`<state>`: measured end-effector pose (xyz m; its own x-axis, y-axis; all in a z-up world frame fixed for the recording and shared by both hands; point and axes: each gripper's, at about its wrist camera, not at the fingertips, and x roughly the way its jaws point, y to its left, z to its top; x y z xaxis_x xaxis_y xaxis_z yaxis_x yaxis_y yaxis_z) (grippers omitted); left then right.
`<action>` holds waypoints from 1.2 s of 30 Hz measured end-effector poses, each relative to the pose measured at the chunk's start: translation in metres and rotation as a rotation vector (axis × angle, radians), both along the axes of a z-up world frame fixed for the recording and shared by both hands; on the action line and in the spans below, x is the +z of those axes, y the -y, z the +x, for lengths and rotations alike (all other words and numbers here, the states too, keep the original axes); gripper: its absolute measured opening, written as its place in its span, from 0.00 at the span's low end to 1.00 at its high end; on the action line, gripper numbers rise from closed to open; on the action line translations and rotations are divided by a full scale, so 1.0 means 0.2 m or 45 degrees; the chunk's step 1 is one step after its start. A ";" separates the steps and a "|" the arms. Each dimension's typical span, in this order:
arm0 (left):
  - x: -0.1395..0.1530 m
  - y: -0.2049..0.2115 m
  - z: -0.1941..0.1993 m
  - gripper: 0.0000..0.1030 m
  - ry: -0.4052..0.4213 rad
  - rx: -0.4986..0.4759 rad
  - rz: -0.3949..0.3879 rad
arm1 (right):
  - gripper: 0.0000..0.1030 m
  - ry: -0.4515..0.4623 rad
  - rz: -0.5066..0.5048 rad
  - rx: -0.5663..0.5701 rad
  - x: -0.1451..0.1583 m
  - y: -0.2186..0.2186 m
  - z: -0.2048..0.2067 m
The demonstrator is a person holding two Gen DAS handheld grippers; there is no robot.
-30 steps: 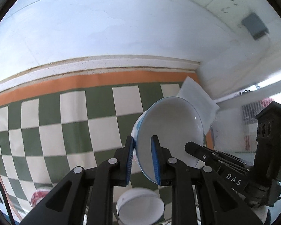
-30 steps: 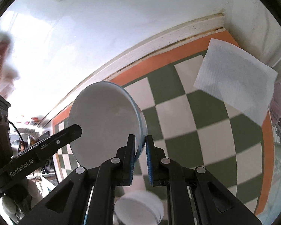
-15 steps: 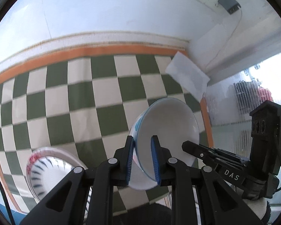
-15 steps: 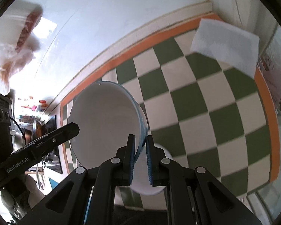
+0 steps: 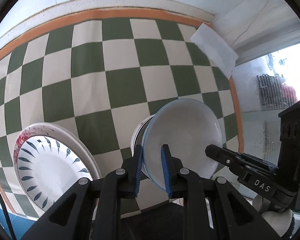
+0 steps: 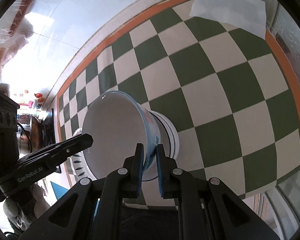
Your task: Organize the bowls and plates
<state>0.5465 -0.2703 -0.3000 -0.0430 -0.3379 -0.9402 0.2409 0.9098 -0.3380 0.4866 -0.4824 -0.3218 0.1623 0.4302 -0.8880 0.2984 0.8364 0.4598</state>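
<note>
Bowl (image 5: 182,140) lowered over white cup (image 6: 170,134), both jaws clamping rim, empty

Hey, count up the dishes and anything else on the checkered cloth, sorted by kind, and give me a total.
Bowls: 2, the held bowl and the white bowl under it.
Plates: 1, the leaf-pattern plate.
Paper sheets: 1, the paper at the far corner.
Total: 4

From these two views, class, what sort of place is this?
Probably a home kitchen or dining corner: a checked tablecloth against a white wall, a leaf-patterned plate, and a white bowl held above a second bowl.
</note>
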 end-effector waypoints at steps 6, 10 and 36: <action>-0.03 0.01 -0.01 0.16 -0.008 0.026 0.047 | 0.13 -0.037 0.019 0.036 -0.07 0.00 0.01; -0.07 0.02 -0.01 0.16 -0.021 0.050 0.085 | 0.13 -0.069 0.030 0.085 -0.13 -0.01 0.03; 0.35 -0.09 -0.31 0.84 0.328 0.035 0.110 | 0.78 0.227 -0.317 0.096 0.38 -0.09 -0.21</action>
